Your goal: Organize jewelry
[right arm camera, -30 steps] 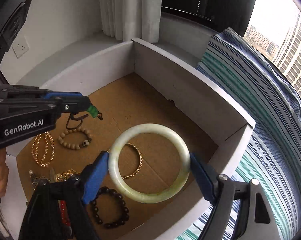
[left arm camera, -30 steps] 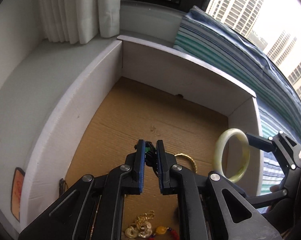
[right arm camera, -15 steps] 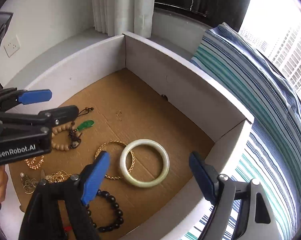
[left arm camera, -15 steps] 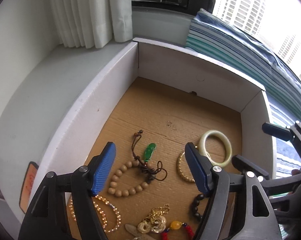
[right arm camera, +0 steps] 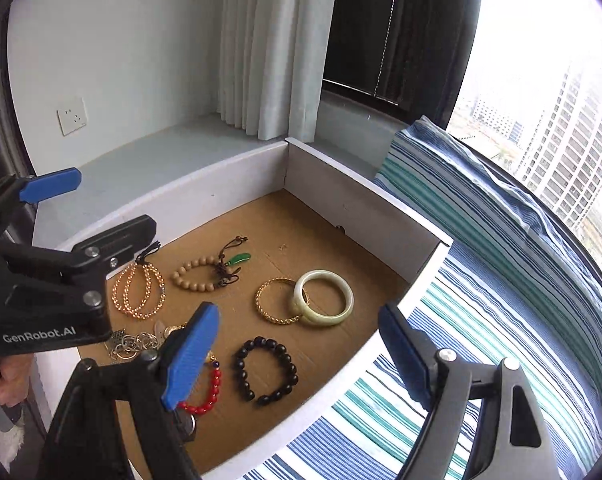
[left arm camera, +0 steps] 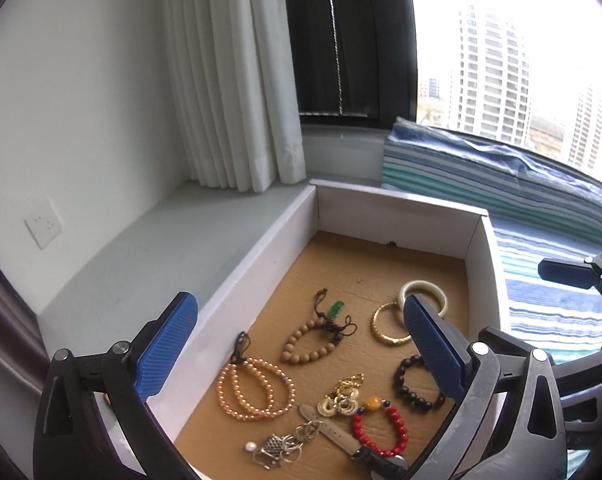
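Pale jade bangle (right arm camera: 324,298) lies on gold bangle (right arm camera: 277,300) inside white box (right arm camera: 365,210).

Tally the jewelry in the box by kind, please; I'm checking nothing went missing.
Solid bangles: 2, pale green and gold
Bead bracelets: 4, orange, tan, black, red
Green pendant on a cord: 1
Gold charm cluster: 1
Silver charm cluster: 1
Watch: 1
Total: 10

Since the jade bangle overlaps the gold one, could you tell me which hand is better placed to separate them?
Probably the right. The right gripper is open with nothing in it, and the jade bangle and gold bangle lie just ahead of its fingers. The left gripper fronts the beads.
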